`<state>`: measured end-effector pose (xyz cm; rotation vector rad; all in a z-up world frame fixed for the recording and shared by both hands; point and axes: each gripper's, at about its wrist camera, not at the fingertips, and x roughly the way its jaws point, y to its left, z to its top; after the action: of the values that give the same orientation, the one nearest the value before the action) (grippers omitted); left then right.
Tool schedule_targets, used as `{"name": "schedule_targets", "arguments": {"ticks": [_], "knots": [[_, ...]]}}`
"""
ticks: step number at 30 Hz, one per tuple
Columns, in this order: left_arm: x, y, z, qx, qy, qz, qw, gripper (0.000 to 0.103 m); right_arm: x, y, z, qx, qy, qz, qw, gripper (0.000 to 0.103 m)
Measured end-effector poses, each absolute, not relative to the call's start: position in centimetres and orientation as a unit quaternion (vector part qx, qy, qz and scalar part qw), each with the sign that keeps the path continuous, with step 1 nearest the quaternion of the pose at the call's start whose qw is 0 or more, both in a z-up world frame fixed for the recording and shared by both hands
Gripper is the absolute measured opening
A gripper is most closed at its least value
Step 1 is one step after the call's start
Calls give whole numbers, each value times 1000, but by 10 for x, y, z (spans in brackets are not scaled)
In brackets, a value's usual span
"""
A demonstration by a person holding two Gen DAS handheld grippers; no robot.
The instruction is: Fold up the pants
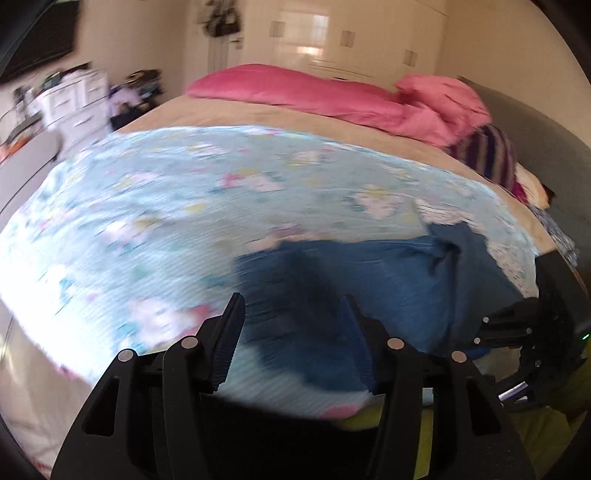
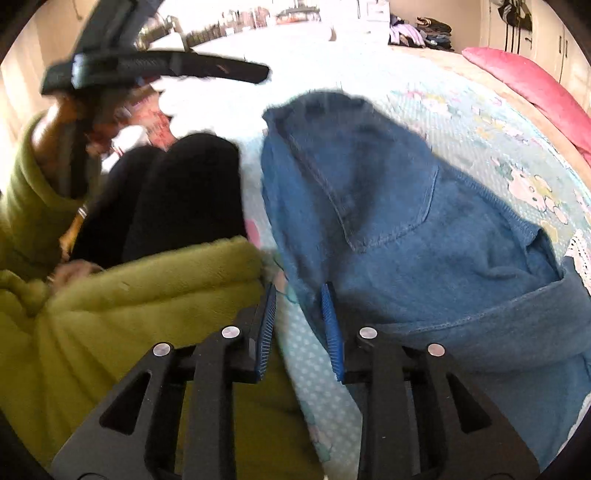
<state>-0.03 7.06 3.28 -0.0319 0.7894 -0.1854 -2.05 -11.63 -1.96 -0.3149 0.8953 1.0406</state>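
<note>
We see a floral blue bedspread [image 1: 147, 206], a pink pillow [image 1: 280, 92] far off, and white drawers [image 1: 74, 99] at left.

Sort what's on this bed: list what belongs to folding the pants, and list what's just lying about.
Belongs to the job:
- blue denim pants
- left gripper, open over the pants
- right gripper, open at the pants' edge
- patterned bedspread, the folding surface

Just lying about:
- pink bedding
- striped purple cloth
- clothes pile
- white drawers
</note>
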Motion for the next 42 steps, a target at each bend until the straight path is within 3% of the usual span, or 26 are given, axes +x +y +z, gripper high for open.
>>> {"name": "schedule_targets", "arguments": {"ticks": [3,7,11,13,20,26,31,33,42], "knots": [[13,46,17,13,403,-100,910,51,-20,-129,-4,-129,387,464,786,34],[17,33,-21,57,446,-83,889,51,-6,-144,2,-99,379,424,817,36],[10,32,-31,80,443,-77,890,51,12,-138,-10,-89,407,403,815,40],[10,35,-30,75,442,-79,890,51,17,-132,-18,-94,425,397,808,47],[9,42,-32,58,435,-88,894,52,24,-122,-47,-101,479,371,789,53],[7,43,-26,32,433,-102,895,68,23,-127,-30,-91,461,367,803,61],[1,44,-15,24,426,-98,899,69,19,-140,-12,-82,438,354,822,69],[-1,45,-8,14,419,-99,902,81,22,-150,-7,-76,429,344,832,72],[-10,40,14,4,397,-99,913,81,37,-207,8,-31,405,272,873,80]]}}
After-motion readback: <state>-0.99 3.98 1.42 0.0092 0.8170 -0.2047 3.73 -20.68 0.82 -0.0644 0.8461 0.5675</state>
